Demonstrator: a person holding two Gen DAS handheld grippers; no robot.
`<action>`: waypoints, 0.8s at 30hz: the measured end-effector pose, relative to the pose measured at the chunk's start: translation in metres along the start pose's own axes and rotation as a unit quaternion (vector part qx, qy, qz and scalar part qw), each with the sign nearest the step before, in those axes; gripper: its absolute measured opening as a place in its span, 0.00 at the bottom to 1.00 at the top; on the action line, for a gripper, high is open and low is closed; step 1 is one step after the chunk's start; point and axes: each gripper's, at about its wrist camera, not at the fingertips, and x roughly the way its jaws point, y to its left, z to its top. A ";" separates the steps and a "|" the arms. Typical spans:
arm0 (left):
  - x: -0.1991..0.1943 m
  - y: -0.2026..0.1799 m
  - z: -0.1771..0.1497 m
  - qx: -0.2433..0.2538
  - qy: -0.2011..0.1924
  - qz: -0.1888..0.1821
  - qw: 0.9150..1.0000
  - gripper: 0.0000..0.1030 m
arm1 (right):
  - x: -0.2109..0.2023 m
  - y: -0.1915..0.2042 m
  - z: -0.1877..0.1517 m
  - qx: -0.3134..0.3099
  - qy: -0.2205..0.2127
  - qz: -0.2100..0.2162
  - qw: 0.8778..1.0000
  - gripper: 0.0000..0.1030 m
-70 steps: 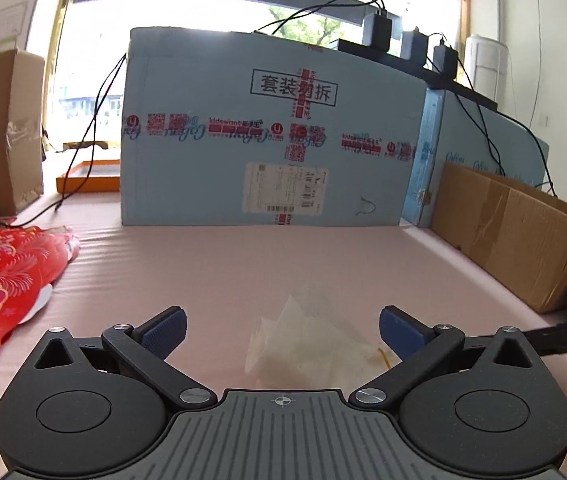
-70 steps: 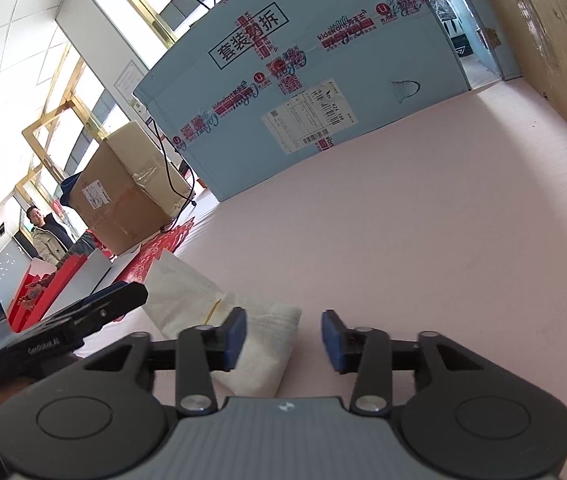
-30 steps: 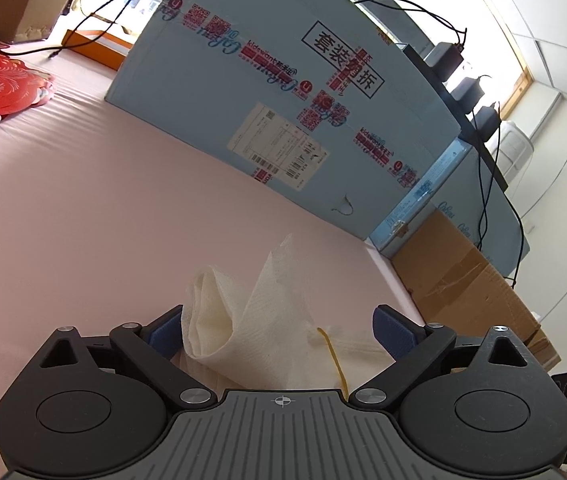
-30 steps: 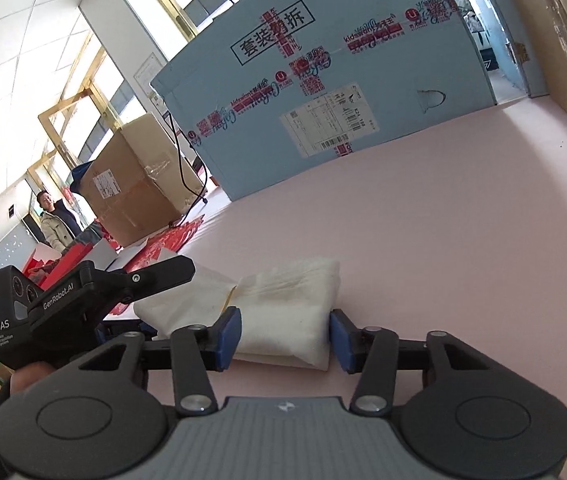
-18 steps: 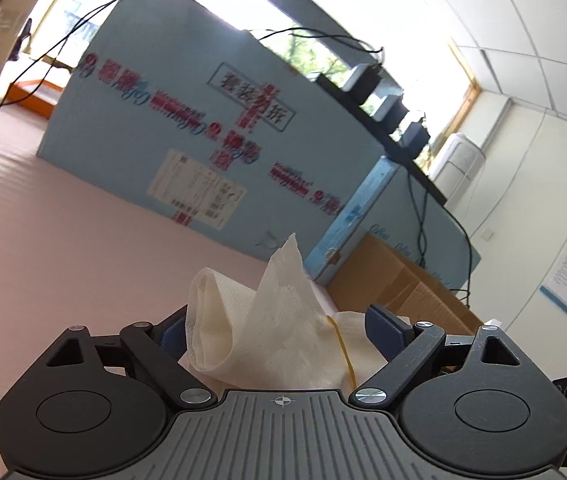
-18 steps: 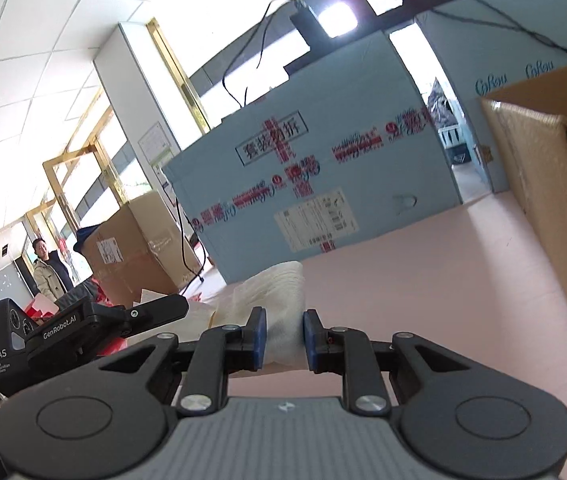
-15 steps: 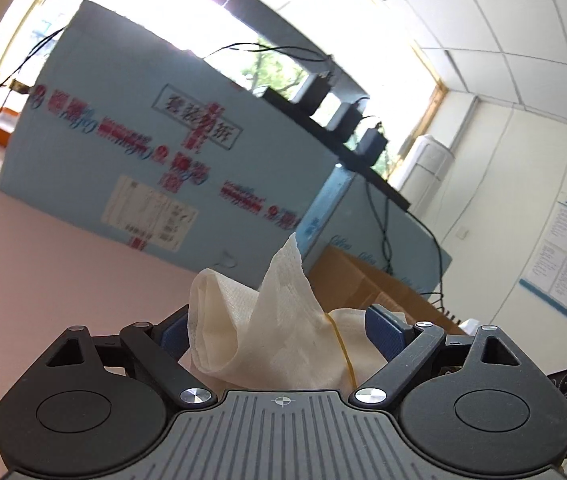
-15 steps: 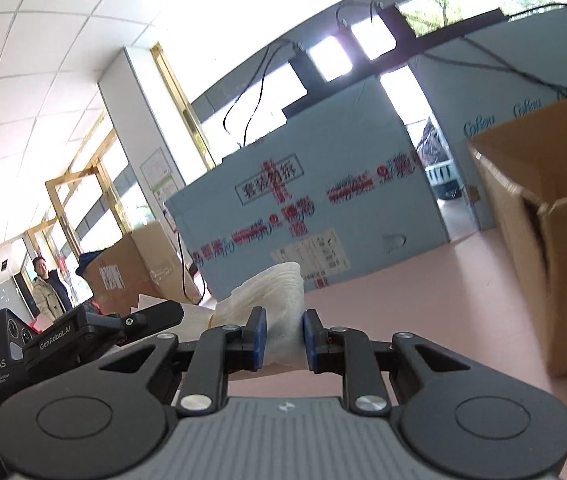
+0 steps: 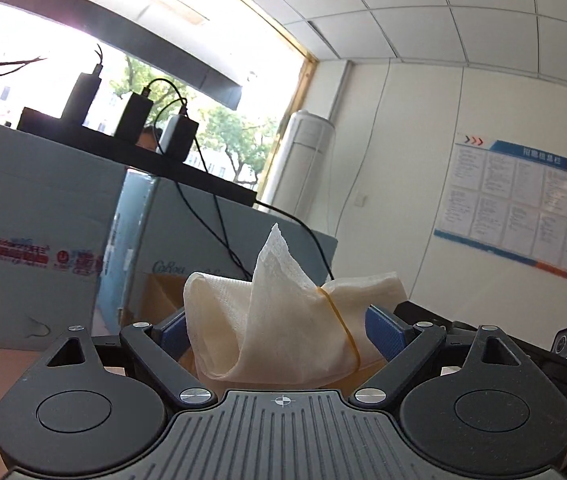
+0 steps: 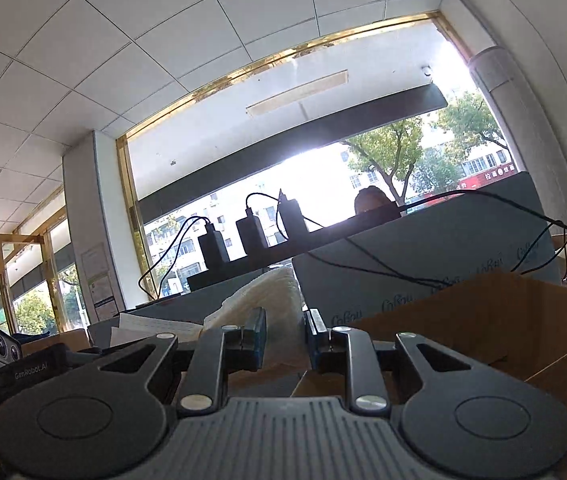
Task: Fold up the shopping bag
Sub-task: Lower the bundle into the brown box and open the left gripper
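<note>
**Folded bag held between both tools, above the cardboard box**

The shopping bag (image 9: 283, 320), a white bundle bound by a yellow rubber band (image 9: 339, 320), hangs in the air, clear of the counter. The left tool (image 9: 279, 330) stands wide, its blue pads against the two sides of the bundle. The right tool (image 10: 283, 336) is nearly closed, pinching a thin edge of the same bag (image 10: 279, 300). The bundle's long axis runs across the left tool's gap, with one loose corner pointing up. An open cardboard box (image 10: 503, 320) lies just ahead and below, nearer the right tool. Judging by this, the bag is folded and the coming move is likely a drop forward into that box
</note>
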 end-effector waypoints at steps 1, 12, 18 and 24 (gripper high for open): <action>0.013 -0.001 -0.001 0.000 0.007 -0.006 1.000 0.89 | 0.003 -0.008 0.002 -0.001 0.000 -0.013 1.000 0.24; 0.103 -0.015 -0.022 0.045 0.108 0.047 0.992 0.88 | 0.060 -0.081 -0.002 0.025 0.047 -0.098 0.994 0.24; 0.111 -0.012 -0.032 0.064 0.129 0.066 0.987 0.89 | 0.080 -0.079 -0.018 0.000 0.078 -0.119 0.990 0.36; 0.097 -0.011 -0.030 0.065 0.102 0.058 0.991 0.97 | 0.086 -0.069 -0.024 -0.026 0.070 -0.151 0.986 0.67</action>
